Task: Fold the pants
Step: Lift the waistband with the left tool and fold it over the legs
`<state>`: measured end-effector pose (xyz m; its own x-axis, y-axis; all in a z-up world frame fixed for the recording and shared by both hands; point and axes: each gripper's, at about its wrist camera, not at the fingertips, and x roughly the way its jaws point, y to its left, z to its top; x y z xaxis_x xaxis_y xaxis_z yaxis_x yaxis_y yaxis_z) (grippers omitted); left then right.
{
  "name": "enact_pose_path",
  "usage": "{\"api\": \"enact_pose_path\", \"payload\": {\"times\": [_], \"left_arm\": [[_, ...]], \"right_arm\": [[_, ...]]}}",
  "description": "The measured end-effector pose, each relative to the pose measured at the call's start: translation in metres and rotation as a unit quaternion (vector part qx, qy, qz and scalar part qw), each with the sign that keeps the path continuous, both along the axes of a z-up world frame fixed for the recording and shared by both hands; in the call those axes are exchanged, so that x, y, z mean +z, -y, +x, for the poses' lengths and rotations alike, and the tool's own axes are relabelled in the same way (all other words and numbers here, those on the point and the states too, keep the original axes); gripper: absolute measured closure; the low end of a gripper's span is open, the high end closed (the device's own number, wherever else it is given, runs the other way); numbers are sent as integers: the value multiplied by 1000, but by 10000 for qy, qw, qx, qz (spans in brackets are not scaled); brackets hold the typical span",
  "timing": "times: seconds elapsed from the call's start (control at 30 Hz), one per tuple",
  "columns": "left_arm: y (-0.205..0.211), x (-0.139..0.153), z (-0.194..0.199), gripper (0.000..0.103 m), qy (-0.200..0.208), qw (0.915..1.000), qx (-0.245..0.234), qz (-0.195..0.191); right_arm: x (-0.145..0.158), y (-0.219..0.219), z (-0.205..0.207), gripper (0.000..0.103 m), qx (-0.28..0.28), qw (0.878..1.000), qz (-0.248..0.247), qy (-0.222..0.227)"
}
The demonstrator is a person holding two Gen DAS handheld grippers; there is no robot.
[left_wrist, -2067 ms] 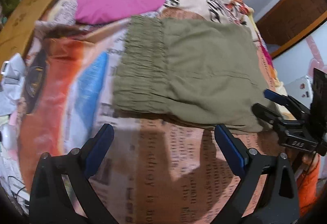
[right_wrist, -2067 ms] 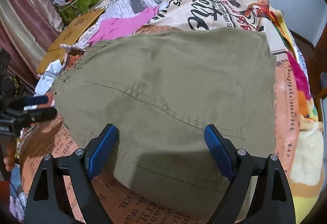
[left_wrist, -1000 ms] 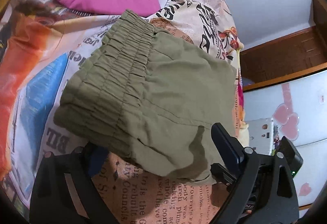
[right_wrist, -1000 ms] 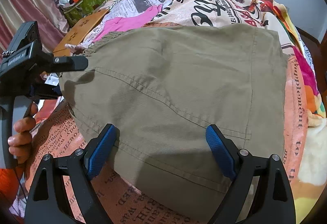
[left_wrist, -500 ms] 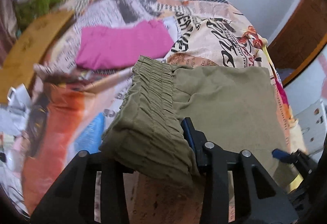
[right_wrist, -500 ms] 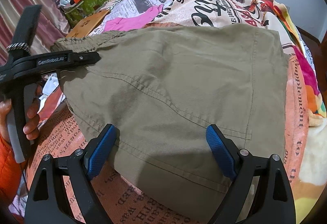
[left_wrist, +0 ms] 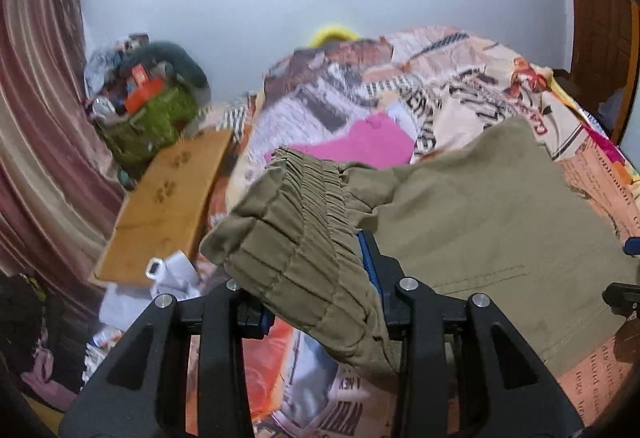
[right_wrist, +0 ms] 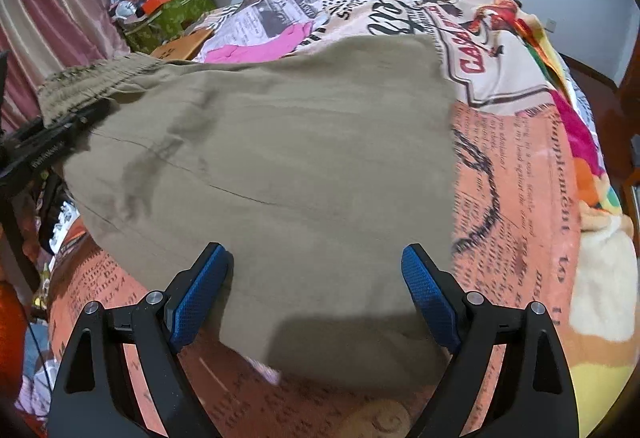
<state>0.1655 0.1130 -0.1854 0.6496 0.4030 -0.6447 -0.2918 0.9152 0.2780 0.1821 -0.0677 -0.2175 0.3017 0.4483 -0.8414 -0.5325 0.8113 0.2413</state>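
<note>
Folded olive-green pants (right_wrist: 288,166) lie on the printed bedspread (right_wrist: 516,198). My left gripper (left_wrist: 320,290) is shut on the pants' gathered elastic waistband (left_wrist: 296,238) and holds that end lifted off the bed; it shows at the left edge of the right wrist view (right_wrist: 60,142). My right gripper (right_wrist: 316,278) is open, its blue pads either side of the near edge of the pants, low over the cloth.
A folded pink garment (left_wrist: 360,142) lies on the bed beyond the pants. A wooden board (left_wrist: 168,198) and a green bag with clutter (left_wrist: 148,118) stand left of the bed, by a striped curtain (left_wrist: 36,142). White items (left_wrist: 172,278) lie on the floor.
My left gripper came in from the near side, closed on the waistband and has lifted it up off the bed. My right gripper has stayed open over the pants' near edge.
</note>
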Motion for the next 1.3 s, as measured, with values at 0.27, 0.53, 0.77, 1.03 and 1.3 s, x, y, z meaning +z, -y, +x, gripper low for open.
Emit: {"api": "enact_pose_path", "payload": {"times": [0.27,0.53,0.77,1.03,1.3], "left_arm": [[52,34,3,67,462,9957,-577,559],[91,58,26,75,467,9879,-1387,-506],[122,63,48,76,215,9737,-1880,-1266],[142,49,59,76,-284,9552,-2256,-1895],[155,36,63,44,-696,9351,-2647,-2250]], "right_arm": [[10,36,-3,15,-544,9983,-47,213],[-12,55,-3,16,-771,9969,113,-123],[-14,58,-3,16,-780,9964,254,-190],[-17,60,-2,16,-802,9958,366,-247],[-17,59,-2,16,-802,9957,377,-254]]}}
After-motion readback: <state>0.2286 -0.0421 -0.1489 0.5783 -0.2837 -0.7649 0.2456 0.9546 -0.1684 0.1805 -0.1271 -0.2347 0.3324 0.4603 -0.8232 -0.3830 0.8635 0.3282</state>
